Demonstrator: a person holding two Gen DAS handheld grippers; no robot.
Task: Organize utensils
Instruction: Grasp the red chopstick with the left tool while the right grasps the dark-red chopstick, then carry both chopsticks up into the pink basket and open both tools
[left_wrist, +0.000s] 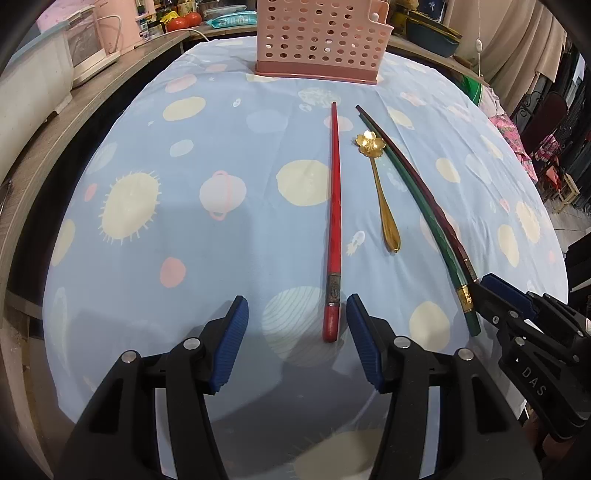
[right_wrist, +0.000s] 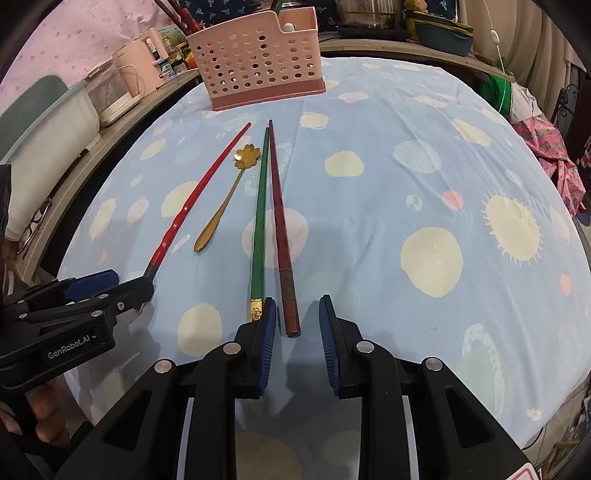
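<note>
Nothing is yet seen moved into the pink perforated plastic holder (left_wrist: 317, 40): the red chopstick (left_wrist: 333, 221), gold flower-bowled spoon (left_wrist: 380, 192), green chopstick (right_wrist: 258, 218) and maroon chopstick (right_wrist: 280, 229) are left on the table (left_wrist: 184, 240), with both left tongs (left_wrist: 297, 332) and right tongs (right_wrist: 297, 332) parted, nothing gripped.

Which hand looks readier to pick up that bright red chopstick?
The left. The left gripper is open with the red chopstick lying between its fingers. The right gripper sits over the dark red chopstick beside the green chopstick.
</note>
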